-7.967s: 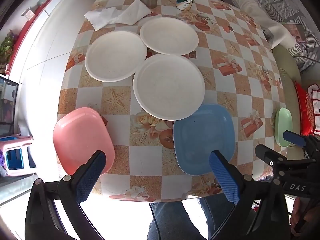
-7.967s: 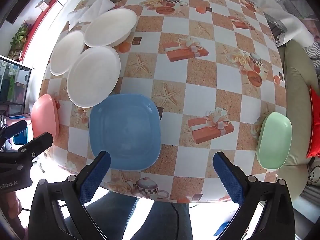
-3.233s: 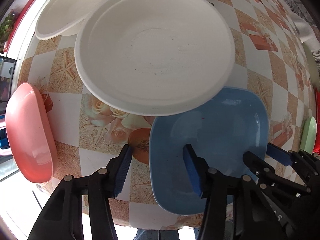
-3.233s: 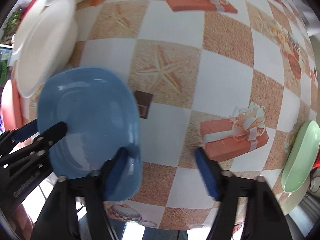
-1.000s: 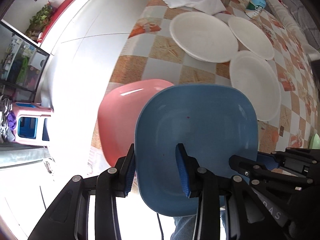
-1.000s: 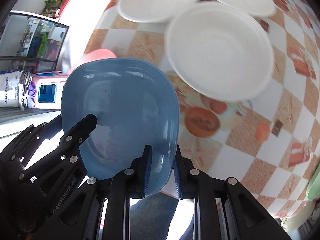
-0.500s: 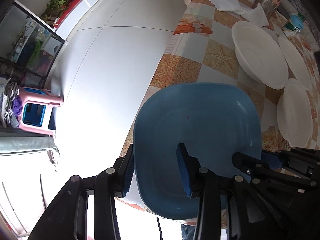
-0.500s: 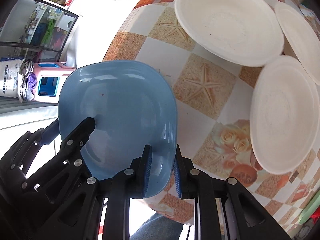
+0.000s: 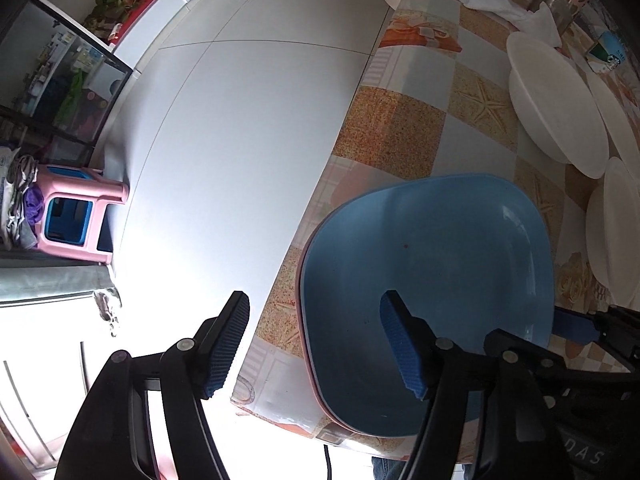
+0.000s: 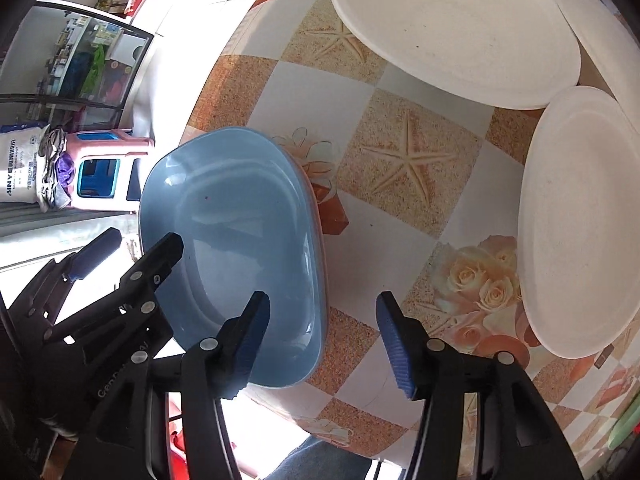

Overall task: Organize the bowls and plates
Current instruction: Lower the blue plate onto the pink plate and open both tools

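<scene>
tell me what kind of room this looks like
Probably a lived-in home dining or kitchen area: a table under a patterned vinyl cloth with plates on it, a white tiled floor, and a pink plastic stool beside a glass-fronted cabinet.

Pink stool (image 9: 78, 212) on floor; white sack (image 10: 20, 168) beside; napkin (image 9: 508, 2), perhaps crumpled, on tablecloth (image 10: 404, 168).

Glossy, smooth plastic on the blue plate (image 10: 236, 216). Matt, faintly grainy white plates (image 10: 452, 28). Ribbed blue rubber pads (image 9: 400, 344) on black plastic hand-held gripper (image 9: 316, 344). Shiny printed oilcloth over bench (image 10: 404, 168). Polished floor tiles (image 9: 240, 120).
</scene>
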The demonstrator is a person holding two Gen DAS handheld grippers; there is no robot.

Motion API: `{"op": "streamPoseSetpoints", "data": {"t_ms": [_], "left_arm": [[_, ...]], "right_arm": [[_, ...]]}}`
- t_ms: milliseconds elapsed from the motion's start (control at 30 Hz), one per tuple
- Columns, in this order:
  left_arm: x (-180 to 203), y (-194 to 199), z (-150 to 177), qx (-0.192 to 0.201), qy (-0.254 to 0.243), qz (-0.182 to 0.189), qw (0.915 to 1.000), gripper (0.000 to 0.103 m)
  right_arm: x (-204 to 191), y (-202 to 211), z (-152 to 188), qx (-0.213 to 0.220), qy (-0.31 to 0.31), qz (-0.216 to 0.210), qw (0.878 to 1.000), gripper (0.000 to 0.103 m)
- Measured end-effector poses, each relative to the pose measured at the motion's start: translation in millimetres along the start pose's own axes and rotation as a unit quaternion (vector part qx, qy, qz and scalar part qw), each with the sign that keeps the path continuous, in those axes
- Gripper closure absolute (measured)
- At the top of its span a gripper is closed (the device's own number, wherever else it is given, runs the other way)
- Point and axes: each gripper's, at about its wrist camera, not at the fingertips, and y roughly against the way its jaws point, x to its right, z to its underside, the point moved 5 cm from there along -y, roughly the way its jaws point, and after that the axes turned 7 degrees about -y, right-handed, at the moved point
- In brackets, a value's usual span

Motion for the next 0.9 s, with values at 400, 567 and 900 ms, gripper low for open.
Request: {"op": "streamPoseSetpoints", "data": {"t_ms": [400,567,900], "left_arm": [[39,4,-18,0.021,-0.077,0.035,0.9962,0.032],[60,7,-24,0.031,-0.130,0.035,0.9904,0.030],[41,32,-10,0.046,-0.113,-0.019,0.9923,0.022]], "right_arm": [[2,-18,24,-0.033,-0.014,-0.029,0.999,0.082],[17,-25,47,-0.051,-0.046,-0.058,0.996,0.082],[49,6,50,0.012,-0.016,-0.025,0.999,0.018]]}}
